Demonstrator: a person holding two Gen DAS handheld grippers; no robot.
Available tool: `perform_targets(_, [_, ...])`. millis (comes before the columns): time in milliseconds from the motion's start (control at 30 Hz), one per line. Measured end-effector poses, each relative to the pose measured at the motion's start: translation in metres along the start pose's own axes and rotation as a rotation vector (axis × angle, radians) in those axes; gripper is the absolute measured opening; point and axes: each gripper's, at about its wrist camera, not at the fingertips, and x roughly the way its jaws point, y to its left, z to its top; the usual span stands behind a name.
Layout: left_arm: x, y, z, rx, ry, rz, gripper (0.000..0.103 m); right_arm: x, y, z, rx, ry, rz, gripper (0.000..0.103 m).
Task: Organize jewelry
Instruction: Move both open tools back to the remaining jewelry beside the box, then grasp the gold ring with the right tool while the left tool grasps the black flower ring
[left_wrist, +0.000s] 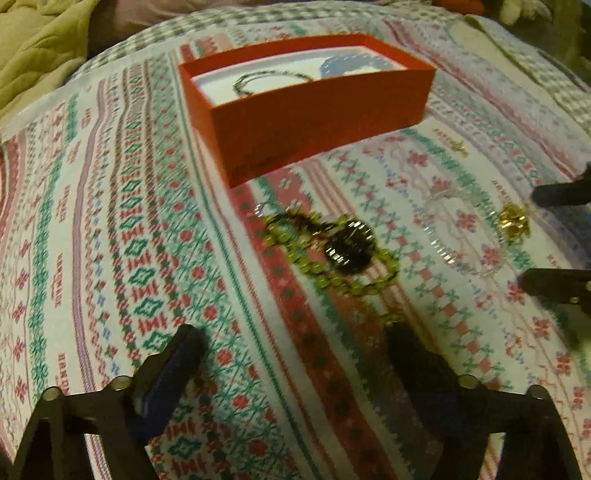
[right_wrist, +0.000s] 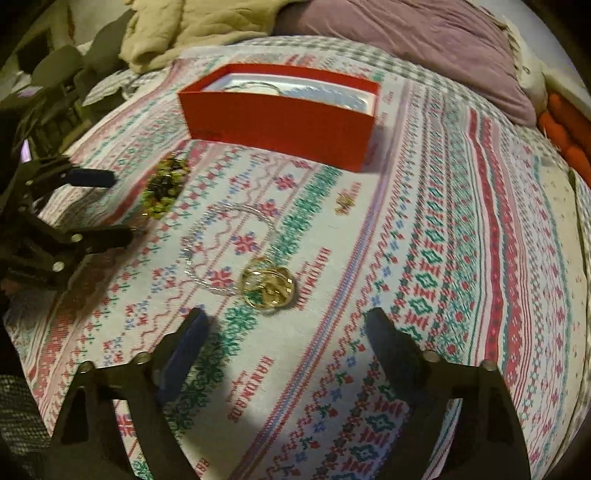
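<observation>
- My left gripper (left_wrist: 291, 350) hovers low over the patterned bedspread (left_wrist: 110, 221), its jaws spread wide with nothing between them.
- My right gripper (right_wrist: 284, 332) hangs the same way, jaws wide apart and empty above the cloth.
- Just beyond my right fingertips sits the gold ring cluster (right_wrist: 267, 286), resting on the bedspread and touching the near end of the clear beaded bracelet (right_wrist: 221, 251).
- That clear bracelet lies in a loose loop, flat on the cloth, running away from the gold piece toward my left gripper.
- Just ahead of my left jaws lies the green beaded necklace (left_wrist: 332, 254), bunched around a dark stone pendant (left_wrist: 349, 245); one of my left fingers is close to its near edge, though blur keeps me from telling whether they touch.
- A small gold earring (right_wrist: 345, 201) lies apart from the rest, between the clear bracelet and the box.
- Farther on stands the red box (left_wrist: 314, 122), open-topped, with a thin chain (left_wrist: 258, 79) and a pale blue piece (left_wrist: 354, 64) lying on its white floor.
- Behind the box, at the bed's far side, a purple blanket (right_wrist: 424, 48) and a beige quilt (right_wrist: 192, 26) are heaped.
</observation>
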Motion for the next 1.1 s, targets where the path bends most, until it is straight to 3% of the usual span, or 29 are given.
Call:
perform_targets(267, [-0.007, 0.000, 0.011, -0.005, -0.039, -0.082, 0.065, 0.000, 0.000, 0.008, 0.003, -0.011, 0.039, 0.063])
perform_targets(567, [-0.005, -0.005, 0.022, -0.008, -0.071, -0.127, 0.049, 0.004, -0.001, 0.013, 0.012, -0.008, 0.057, 0.031])
perform_targets(700, [-0.001, -0.007, 0.029, -0.010, -0.068, -0.135, 0.040, 0.004, 0.002, 0.013, 0.008, -0.003, 0.058, 0.031])
perform_targets(867, [0.011, -0.008, 0.033, -0.018, -0.031, -0.111, 0.039, 0.003, 0.001, 0.013, 0.007, 0.000, 0.065, 0.031])
perform_targets(1000, [0.014, -0.006, 0.035, -0.030, -0.022, -0.109, 0.025, 0.002, -0.001, 0.012, 0.010, 0.001, 0.069, 0.031])
perform_targets(1100, [0.013, -0.007, 0.034, -0.033, -0.026, -0.108, 0.025, 0.001, -0.001, 0.012, 0.012, 0.002, 0.070, 0.030])
